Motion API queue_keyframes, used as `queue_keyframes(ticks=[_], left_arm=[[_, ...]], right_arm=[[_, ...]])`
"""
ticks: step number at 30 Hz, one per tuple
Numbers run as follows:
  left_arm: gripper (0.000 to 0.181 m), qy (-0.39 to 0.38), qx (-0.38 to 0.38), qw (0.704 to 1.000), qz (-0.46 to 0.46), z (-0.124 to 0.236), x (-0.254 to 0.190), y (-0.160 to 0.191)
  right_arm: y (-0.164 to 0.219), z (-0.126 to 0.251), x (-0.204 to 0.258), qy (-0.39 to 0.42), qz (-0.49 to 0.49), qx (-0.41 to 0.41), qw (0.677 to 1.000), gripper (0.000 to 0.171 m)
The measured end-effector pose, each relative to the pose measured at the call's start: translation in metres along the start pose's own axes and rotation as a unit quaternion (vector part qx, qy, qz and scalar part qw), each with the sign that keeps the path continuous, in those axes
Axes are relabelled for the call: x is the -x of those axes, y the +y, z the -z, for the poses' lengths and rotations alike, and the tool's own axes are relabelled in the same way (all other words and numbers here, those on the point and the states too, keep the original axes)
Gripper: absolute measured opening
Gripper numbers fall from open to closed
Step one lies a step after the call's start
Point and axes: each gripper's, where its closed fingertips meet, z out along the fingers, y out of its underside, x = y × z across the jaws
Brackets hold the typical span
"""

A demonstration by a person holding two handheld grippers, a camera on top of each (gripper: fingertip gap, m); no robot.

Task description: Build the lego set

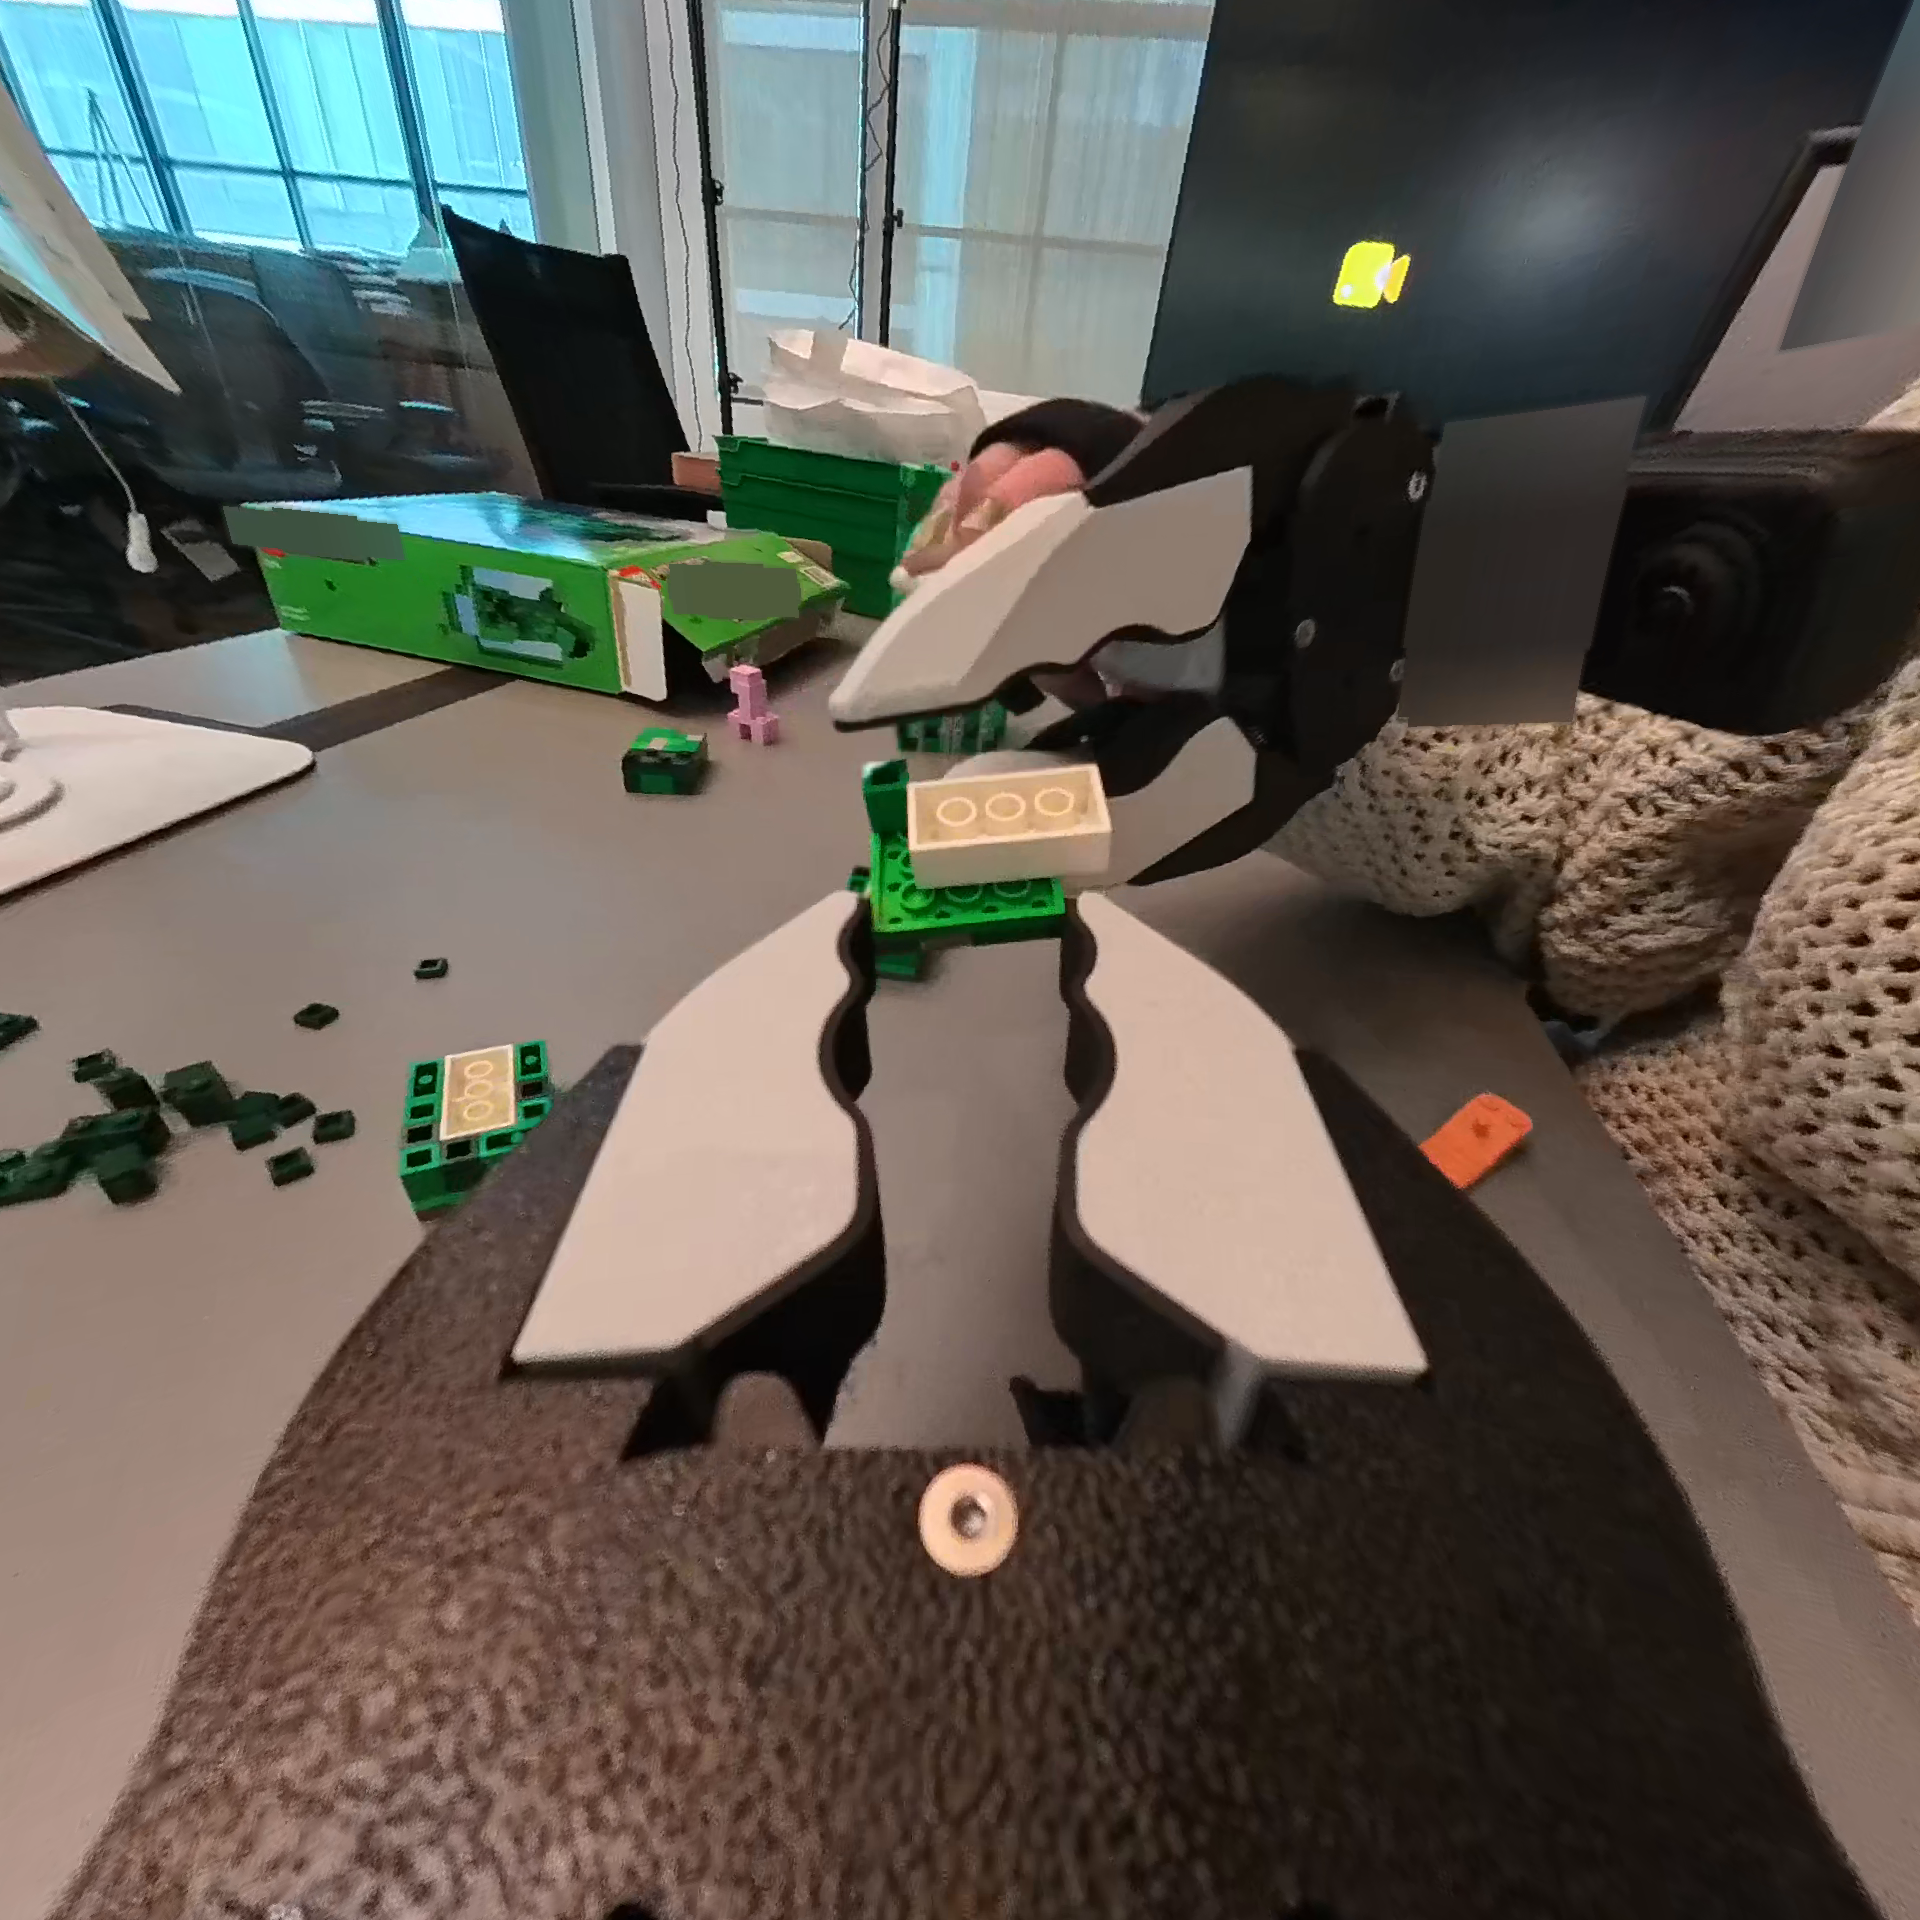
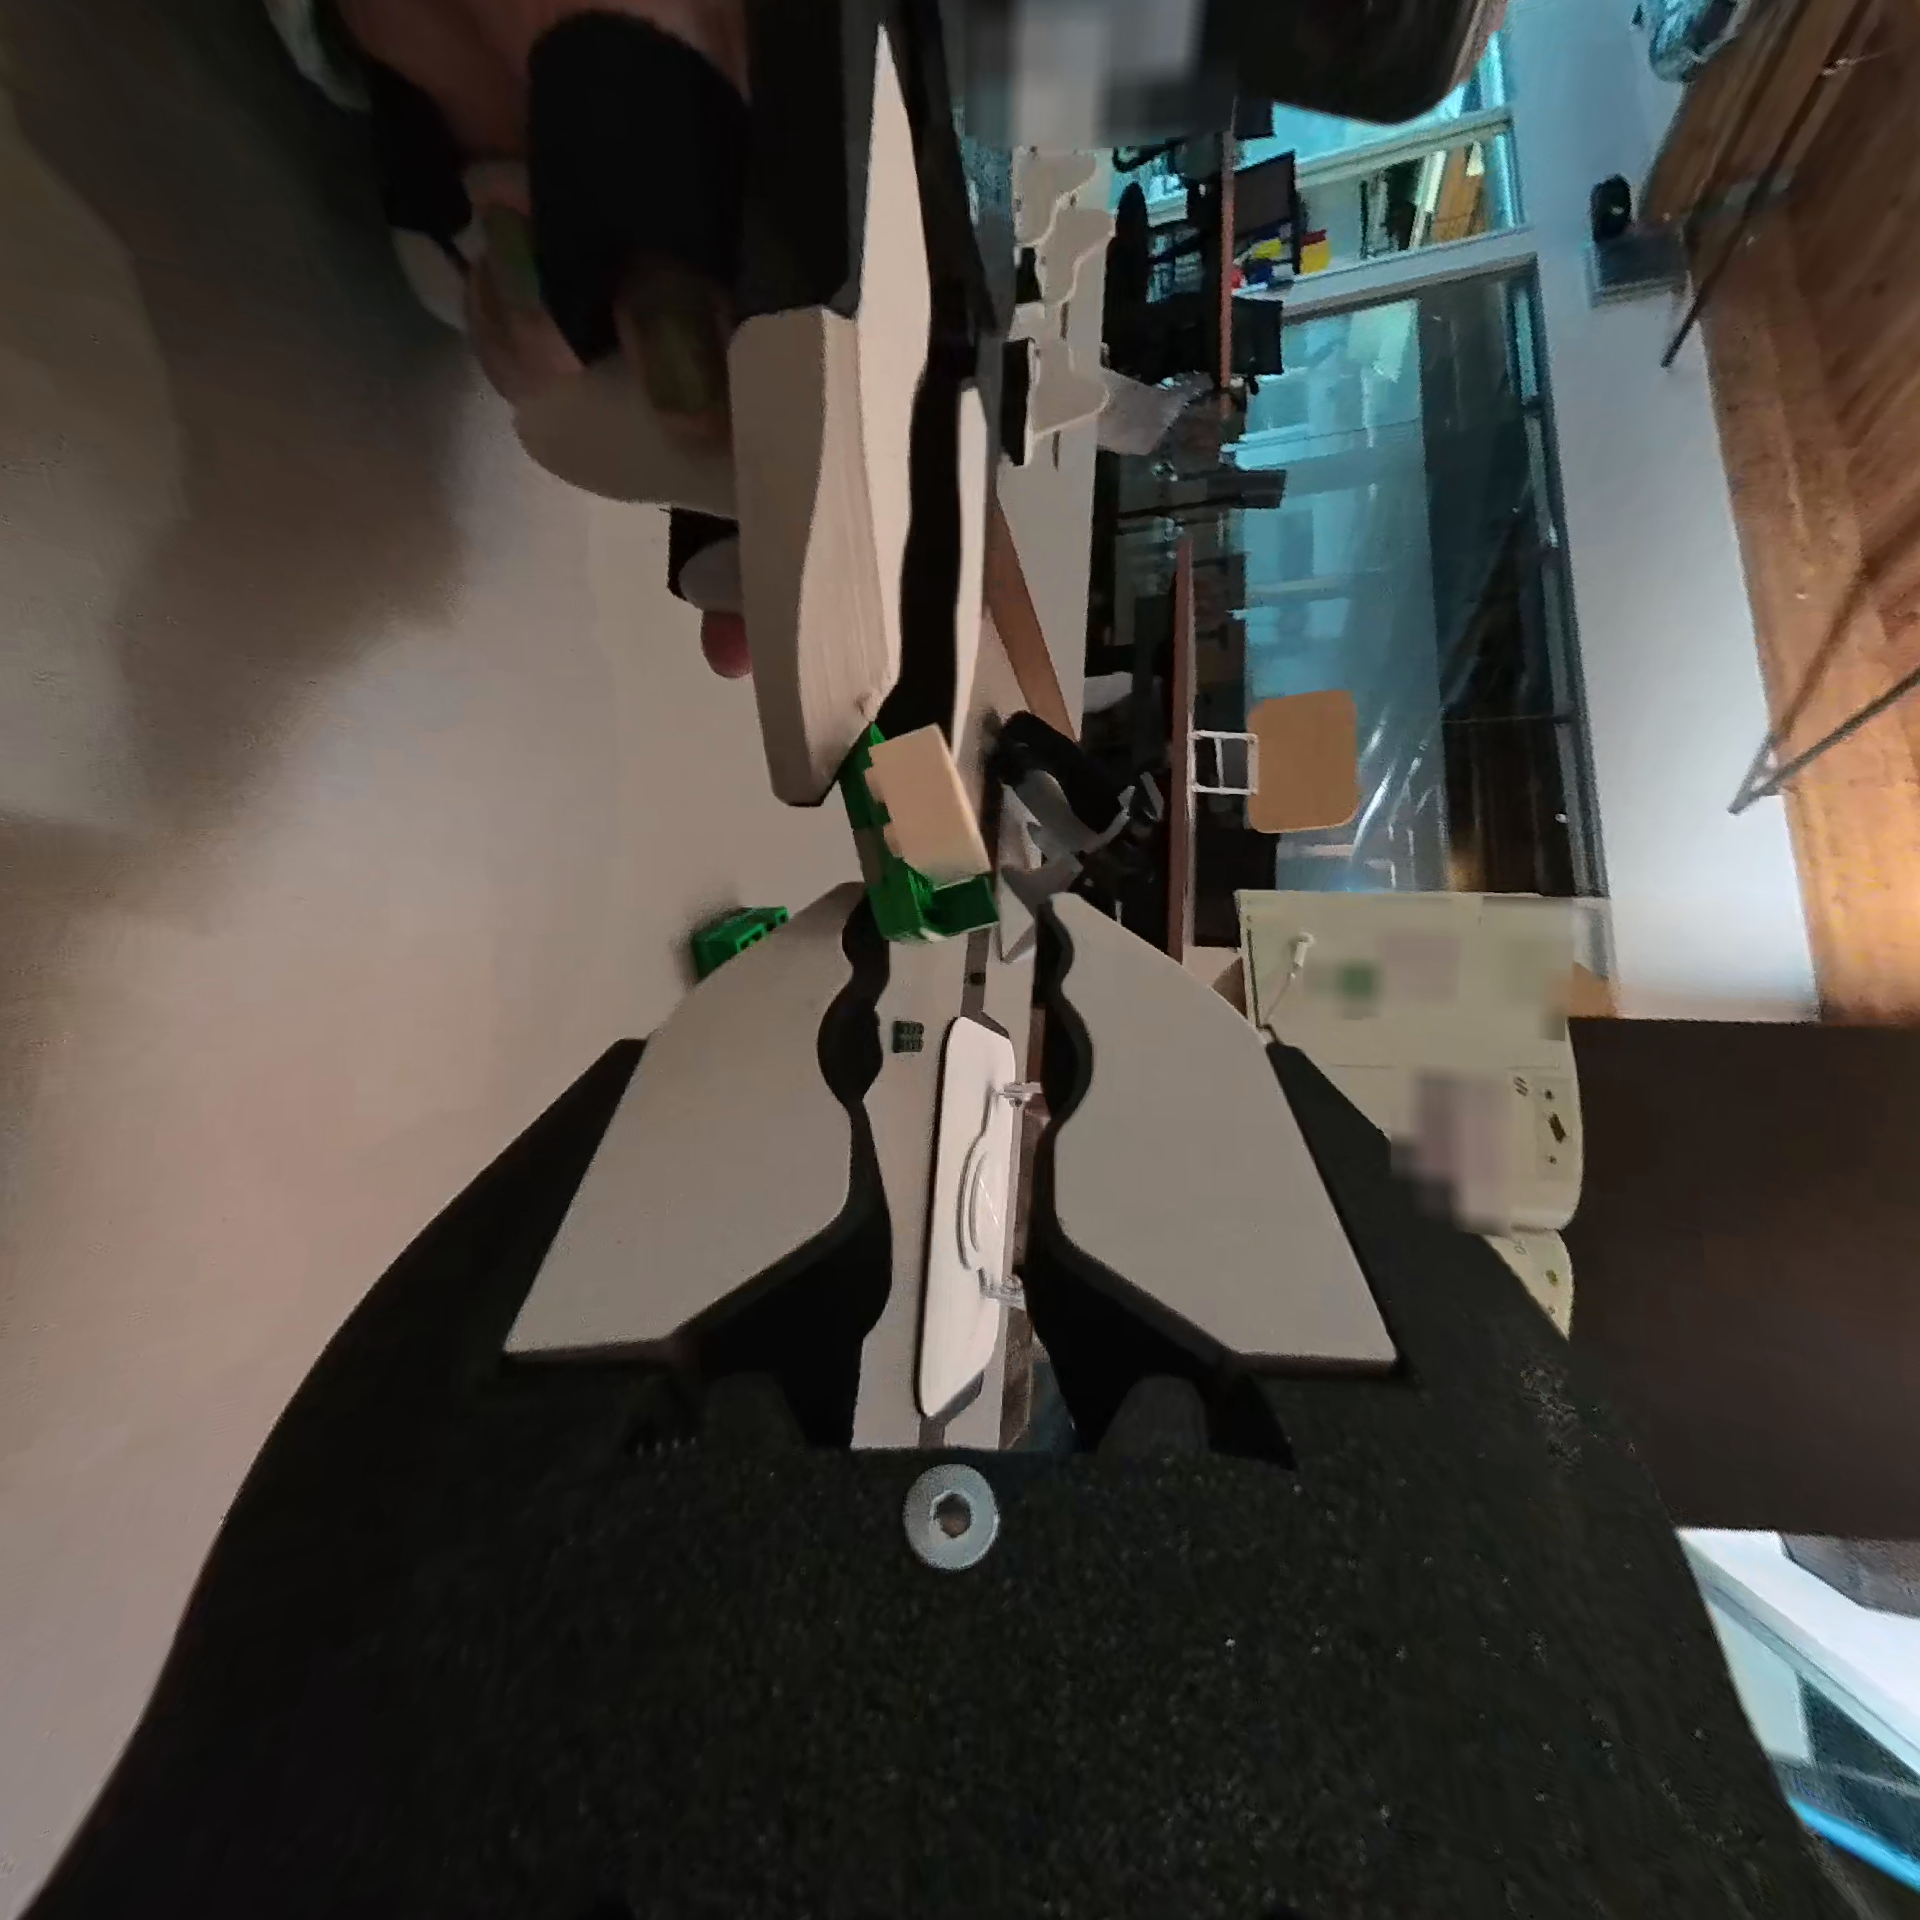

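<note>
Gripping bright green lego piece [image 1: 966,904] between left gripper [image 1: 961,920] tips. Right gripper [image 1: 940,769] gaping open, white brick [image 1: 1006,823] resting against lower finger, sitting atop green piece. Lying left on grey table [image 1: 436,862]: green-white block [image 1: 473,1112], dark green bits [image 1: 135,1122]; far left, green box [image 1: 499,582].

The left gripper [image 1: 961,920] points forward with fingers clamped, while the right gripper [image 1: 997,769] reaches in sideways, parted.

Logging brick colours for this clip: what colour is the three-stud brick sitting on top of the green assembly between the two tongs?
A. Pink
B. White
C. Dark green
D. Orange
B: the brick on the bright green assembly is white in the left wrist view; the orange piece lies apart on the table.
</note>
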Motion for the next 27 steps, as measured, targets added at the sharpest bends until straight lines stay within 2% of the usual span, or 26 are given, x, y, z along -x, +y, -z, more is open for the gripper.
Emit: queue_keyframes(ticks=[4,10,13,14,15,18,20,23,27], left_arm=[[0.034,0.006,0.004,1.0,0.003,-0.001,-0.002,0.002],[0.034,0.013,0.018,1.0,0.005,-0.003,-0.003,0.008],[0.034,-0.006,0.003,1.0,-0.011,-0.001,0.001,0.002],[0.034,-0.037,0.002,0.998,-0.046,0.001,0.007,0.0],[0.034,-0.073,0.004,0.993,-0.096,0.004,0.013,-0.002],[0.034,-0.173,0.016,0.953,-0.247,0.013,0.027,-0.01],[0.034,-0.21,0.03,0.925,-0.315,0.014,0.031,-0.009],[0.034,-0.218,0.045,0.912,-0.344,0.013,0.032,-0.005],[0.034,-0.215,0.055,0.913,-0.342,0.013,0.035,-0.002]], right_arm=[[0.0,0.001,0.005,-0.012,0.026,0.001,1.0,0.018],[0.002,0.003,0.011,-0.038,0.047,0.012,0.998,0.017],[0.0,0.003,0.003,0.005,0.016,0.0,1.0,0.02],[0.003,0.004,-0.002,0.026,0.002,0.0,1.0,0.037],[0.009,0.006,-0.004,0.034,-0.017,0.009,0.999,0.044],[0.025,0.012,-0.01,0.075,-0.118,-0.001,0.99,0.041],[0.036,0.015,-0.011,0.107,-0.196,-0.019,0.974,0.039],[0.054,0.018,-0.011,0.159,-0.289,-0.037,0.943,0.034],[0.074,0.028,-0.021,0.212,-0.349,-0.047,0.912,0.031]])
